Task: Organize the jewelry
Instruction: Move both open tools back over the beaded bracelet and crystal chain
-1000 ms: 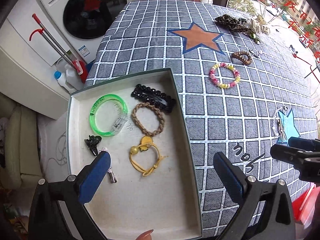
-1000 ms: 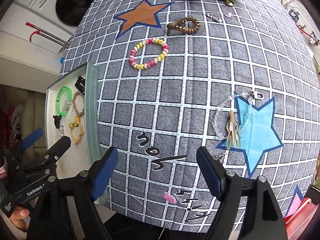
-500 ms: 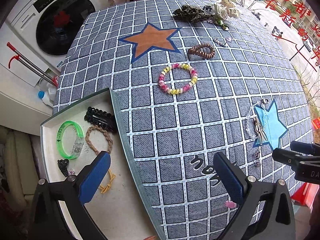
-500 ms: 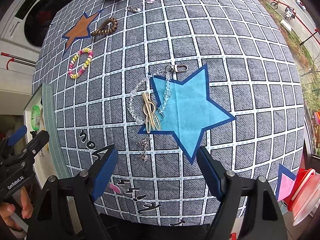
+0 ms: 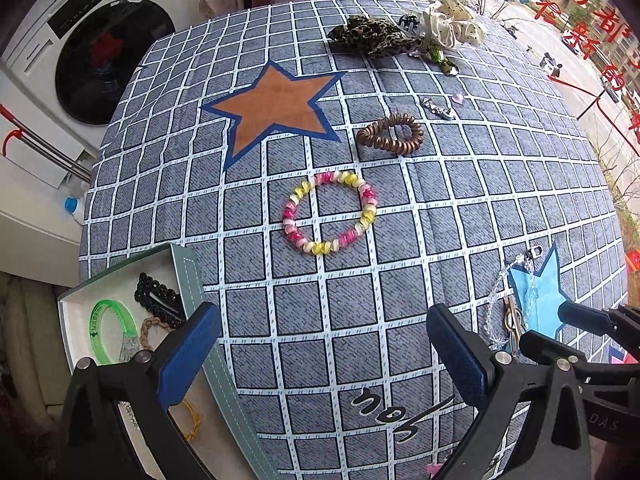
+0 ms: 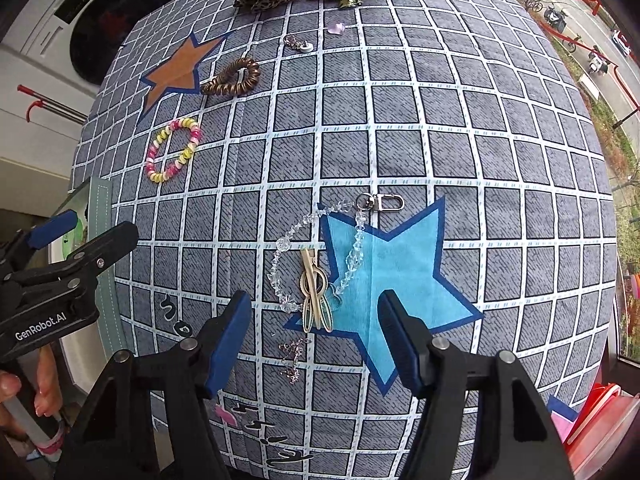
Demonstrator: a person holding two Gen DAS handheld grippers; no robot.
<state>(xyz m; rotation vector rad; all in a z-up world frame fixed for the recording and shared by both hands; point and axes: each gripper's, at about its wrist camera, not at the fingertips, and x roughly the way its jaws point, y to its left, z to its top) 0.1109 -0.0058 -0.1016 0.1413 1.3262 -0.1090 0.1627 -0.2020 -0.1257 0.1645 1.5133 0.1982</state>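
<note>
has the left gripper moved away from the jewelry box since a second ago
Yes. The left gripper has shifted right off the box, which has slid to the lower left of its view, and now hangs over the checked tablecloth.

"genrobot.ai" on left gripper [image 6: 76,240], perhaps "das" on right gripper [image 5: 576,328]

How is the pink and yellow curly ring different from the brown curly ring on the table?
The pink and yellow ring has bright mixed colours; the brown ring is one shiny coppery brown. The pink and yellow one lies open in a wide, nearly round circle, while the brown one is squashed into a narrower, pinched loop. The brown ring's coils look thicker. It lies farther up the cloth, beside the orange star. Both are spiral hair ties lying flat, not yet in the box.
</note>
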